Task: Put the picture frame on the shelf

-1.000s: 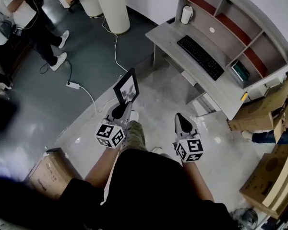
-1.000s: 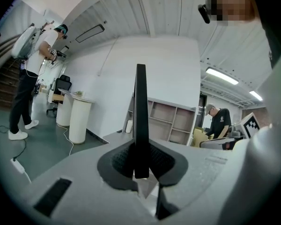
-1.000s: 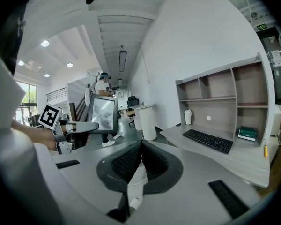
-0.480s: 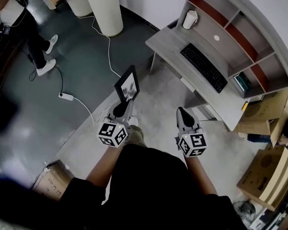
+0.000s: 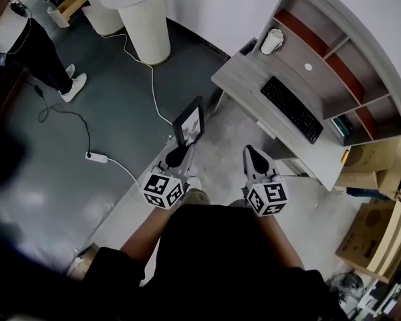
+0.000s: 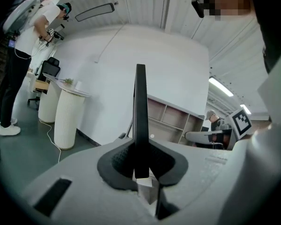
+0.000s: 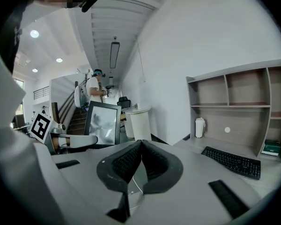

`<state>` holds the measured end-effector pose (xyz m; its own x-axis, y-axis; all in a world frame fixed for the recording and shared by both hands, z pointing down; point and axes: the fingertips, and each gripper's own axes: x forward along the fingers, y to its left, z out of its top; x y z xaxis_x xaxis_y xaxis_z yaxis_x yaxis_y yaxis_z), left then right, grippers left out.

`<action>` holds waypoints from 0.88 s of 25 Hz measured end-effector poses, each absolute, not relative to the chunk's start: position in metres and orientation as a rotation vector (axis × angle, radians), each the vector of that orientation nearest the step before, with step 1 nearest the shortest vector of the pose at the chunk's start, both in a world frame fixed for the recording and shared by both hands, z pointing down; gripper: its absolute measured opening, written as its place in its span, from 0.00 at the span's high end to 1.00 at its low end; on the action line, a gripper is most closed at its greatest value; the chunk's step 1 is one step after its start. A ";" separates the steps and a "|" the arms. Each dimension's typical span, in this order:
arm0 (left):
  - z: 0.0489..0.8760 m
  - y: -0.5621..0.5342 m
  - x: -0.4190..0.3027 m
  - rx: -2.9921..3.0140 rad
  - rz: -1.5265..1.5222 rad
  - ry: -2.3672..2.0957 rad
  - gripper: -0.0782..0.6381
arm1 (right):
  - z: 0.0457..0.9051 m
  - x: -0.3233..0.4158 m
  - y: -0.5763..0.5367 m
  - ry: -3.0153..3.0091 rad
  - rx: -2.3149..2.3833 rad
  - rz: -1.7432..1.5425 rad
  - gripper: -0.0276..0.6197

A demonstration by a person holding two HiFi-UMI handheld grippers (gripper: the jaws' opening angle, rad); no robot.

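Note:
A black picture frame [image 5: 189,122] with a grey picture stands upright in my left gripper [image 5: 180,150], which is shut on its lower edge. In the left gripper view the frame [image 6: 140,111] shows edge-on between the pads of the left gripper [image 6: 141,171]. My right gripper [image 5: 252,154] is shut and holds nothing, level with the left one; the right gripper [image 7: 140,147] sees the frame [image 7: 103,123] to its left. The shelf [image 5: 336,66] is a grey hutch with red-backed compartments on a desk ahead to the right, and the shelf [image 7: 235,93] is still well beyond both grippers.
The desk [image 5: 254,79] carries a black keyboard [image 5: 291,101] and a white cup [image 5: 273,41]. A white ribbed pedestal [image 5: 147,25] stands at the far left, with a power strip [image 5: 96,158] and cable on the floor. Cardboard boxes [image 5: 374,236] are at the right. A person [image 5: 27,42] stands at the top left.
The view has shifted towards the desk and shelf, which sit a little nearer. The frame stays held in the left gripper; the right gripper stays shut beside it.

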<state>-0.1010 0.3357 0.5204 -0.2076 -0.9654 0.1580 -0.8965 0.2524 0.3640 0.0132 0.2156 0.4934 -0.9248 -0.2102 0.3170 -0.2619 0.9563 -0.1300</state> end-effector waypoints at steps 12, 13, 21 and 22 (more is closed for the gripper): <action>0.521 0.308 -0.133 1.760 -0.371 -2.116 0.82 | 0.509 -0.003 0.197 -2.744 0.454 0.216 0.94; 0.523 0.305 -0.131 1.766 -0.372 -2.104 0.82 | 0.511 -0.003 0.195 -2.744 0.453 0.217 0.94; 0.524 0.250 -0.129 1.864 -0.318 -2.032 0.82 | 0.512 -0.027 0.143 -2.805 0.507 0.273 0.94; 0.522 0.237 -0.131 1.883 -0.318 -2.016 0.82 | 0.511 -0.032 0.131 -2.812 0.513 0.265 0.94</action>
